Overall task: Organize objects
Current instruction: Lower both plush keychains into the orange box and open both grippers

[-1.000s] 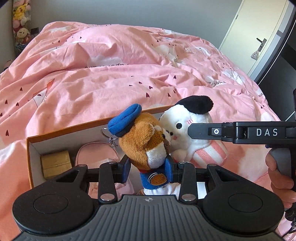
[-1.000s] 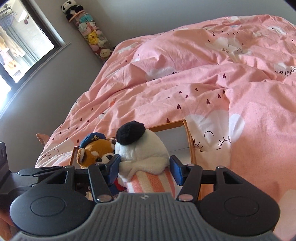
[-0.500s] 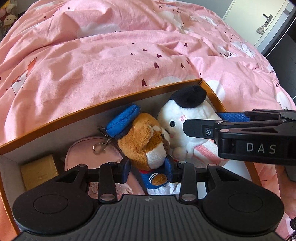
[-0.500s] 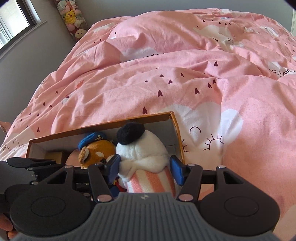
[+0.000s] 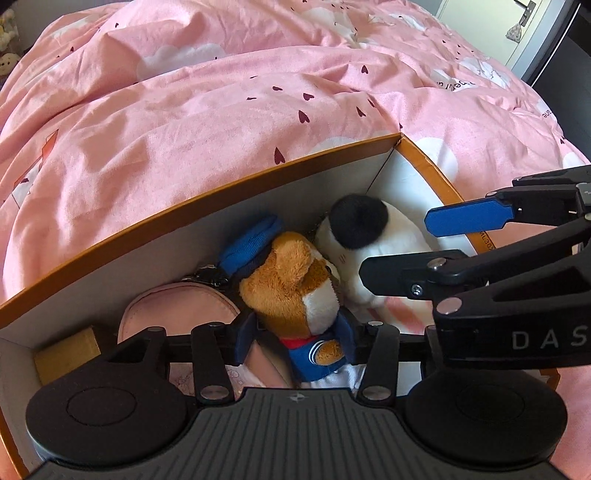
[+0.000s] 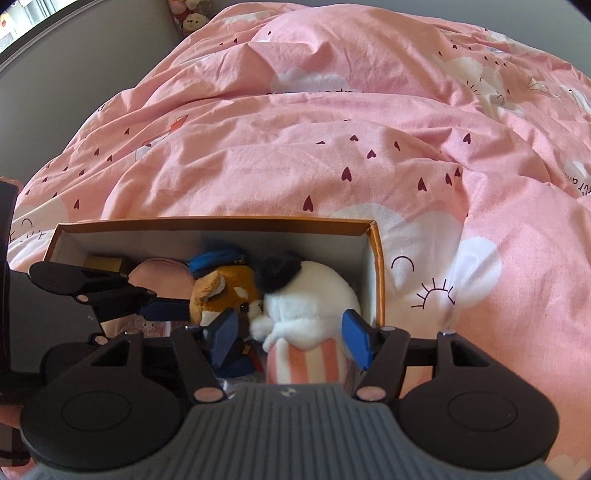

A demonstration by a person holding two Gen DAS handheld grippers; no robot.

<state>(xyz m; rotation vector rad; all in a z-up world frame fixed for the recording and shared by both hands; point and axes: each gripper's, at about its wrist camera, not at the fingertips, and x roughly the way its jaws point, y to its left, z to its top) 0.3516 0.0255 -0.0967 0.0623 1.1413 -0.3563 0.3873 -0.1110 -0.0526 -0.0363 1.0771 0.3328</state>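
An orange-rimmed cardboard box (image 5: 207, 192) lies on the pink bed. My left gripper (image 5: 299, 339) is shut on a brown plush bear (image 5: 295, 291) with a blue cap and holds it inside the box. The bear also shows in the right wrist view (image 6: 221, 291). My right gripper (image 6: 291, 339) stands open around a white plush with a black cap (image 6: 310, 295), which rests in the box's right end; its fingers (image 6: 356, 341) look slightly apart from the plush. This plush (image 5: 373, 236) and the right gripper's blue pad show in the left wrist view.
A pink pouch (image 5: 177, 310) and a small tan block (image 5: 66, 354) lie in the box's left part. The box rim (image 6: 221, 222) shows in the right wrist view. The rumpled pink duvet (image 5: 221, 103) surrounds the box. A door (image 5: 524, 22) is at far right.
Both grippers moved down into the box with their plush toys. The right gripper's jaws have spread wider and let go of the white plush. The left gripper stays shut on the bear.
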